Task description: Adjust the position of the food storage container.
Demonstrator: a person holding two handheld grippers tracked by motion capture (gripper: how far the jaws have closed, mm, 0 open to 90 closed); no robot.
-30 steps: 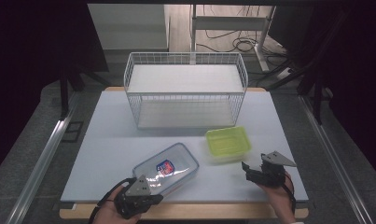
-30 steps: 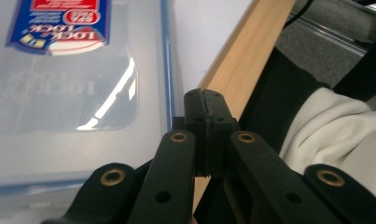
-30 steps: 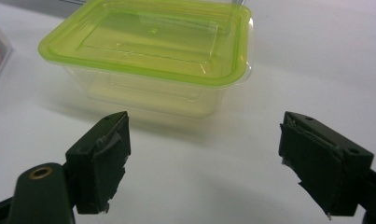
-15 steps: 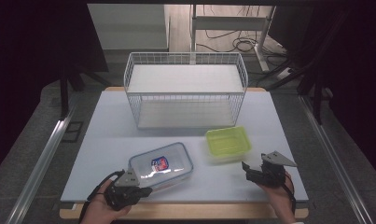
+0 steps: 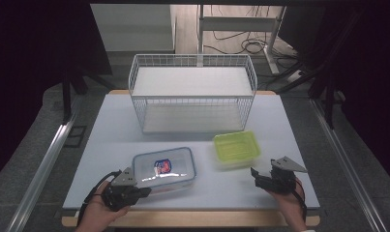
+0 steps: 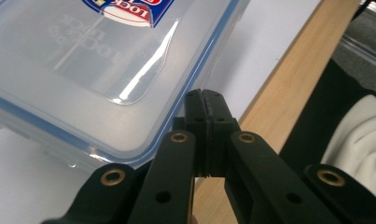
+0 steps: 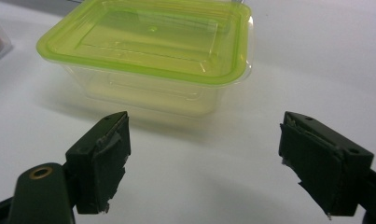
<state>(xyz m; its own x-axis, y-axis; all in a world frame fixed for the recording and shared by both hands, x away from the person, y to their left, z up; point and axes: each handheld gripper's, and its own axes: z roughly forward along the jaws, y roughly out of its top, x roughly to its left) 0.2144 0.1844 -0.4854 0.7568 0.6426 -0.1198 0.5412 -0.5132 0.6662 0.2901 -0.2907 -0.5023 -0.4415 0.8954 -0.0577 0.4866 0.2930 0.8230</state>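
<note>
A clear food box with a blue-rimmed lid and a red and blue label (image 5: 163, 166) lies on the white table near the front left. My left gripper (image 5: 143, 192) sits at its front left corner, jaws pressed together with nothing between them. In the left gripper view the shut tips (image 6: 204, 95) stand right beside the box's rounded corner (image 6: 83, 60); contact cannot be told. A lime green lidded container (image 5: 236, 147) rests to the right. My right gripper (image 5: 260, 178) stays just in front of it, open, facing the green container (image 7: 153, 42) with bare table in the gripper's gap (image 7: 205, 128).
A white wire basket (image 5: 192, 99) stands at the back middle of the table (image 5: 110, 125). The wooden front edge (image 6: 279, 88) runs close beside my left gripper. A white sleeve (image 6: 363, 140) is near that edge. Dark floor and cables lie beyond the table.
My left gripper has moved left along the front of the table. The clear box has swung from a tilted lie to nearly square with the table and shifted slightly left. The right gripper stayed still.
</note>
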